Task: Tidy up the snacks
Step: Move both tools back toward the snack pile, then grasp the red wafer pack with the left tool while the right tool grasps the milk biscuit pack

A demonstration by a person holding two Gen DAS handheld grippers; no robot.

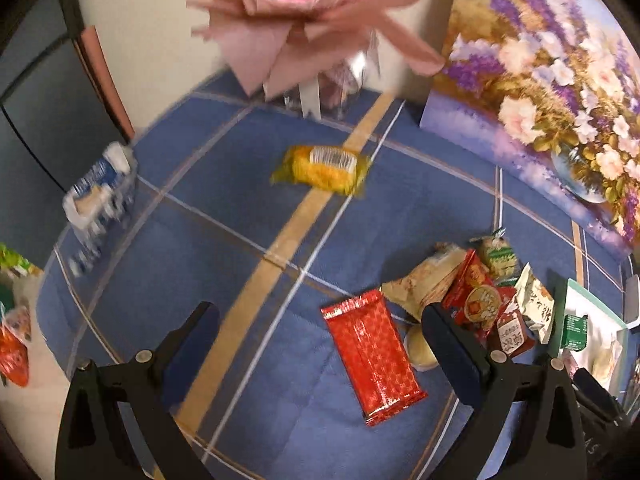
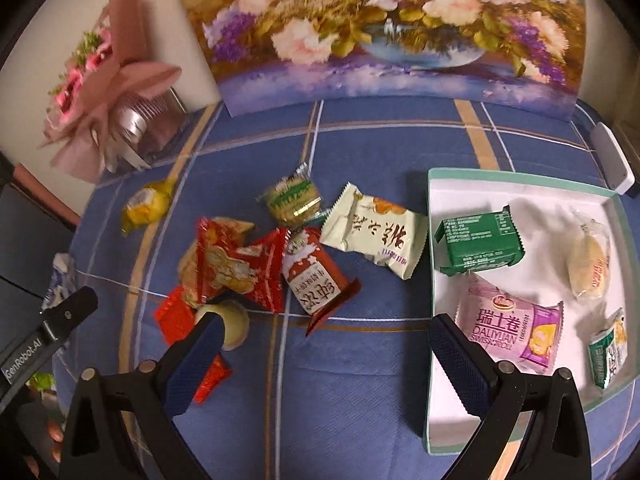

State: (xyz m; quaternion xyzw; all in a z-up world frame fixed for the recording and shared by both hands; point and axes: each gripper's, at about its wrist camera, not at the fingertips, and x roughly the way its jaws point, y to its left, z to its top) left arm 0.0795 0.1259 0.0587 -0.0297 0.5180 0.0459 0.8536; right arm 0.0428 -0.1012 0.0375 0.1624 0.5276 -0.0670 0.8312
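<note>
Loose snacks lie on a blue plaid cloth. A pile holds red packets, a cream packet and a green-striped biscuit pack. A white box with a green rim holds a green packet, a pink Swiss roll pack and two more snacks. My right gripper is open and empty, above the cloth between pile and box. My left gripper is open and empty over a long red packet. A yellow packet lies farther off.
A flower painting leans at the back of the table. A pink bouquet in a glass jar stands at the back left. A blue-white tissue pack lies at the left edge. A white device lies by the box.
</note>
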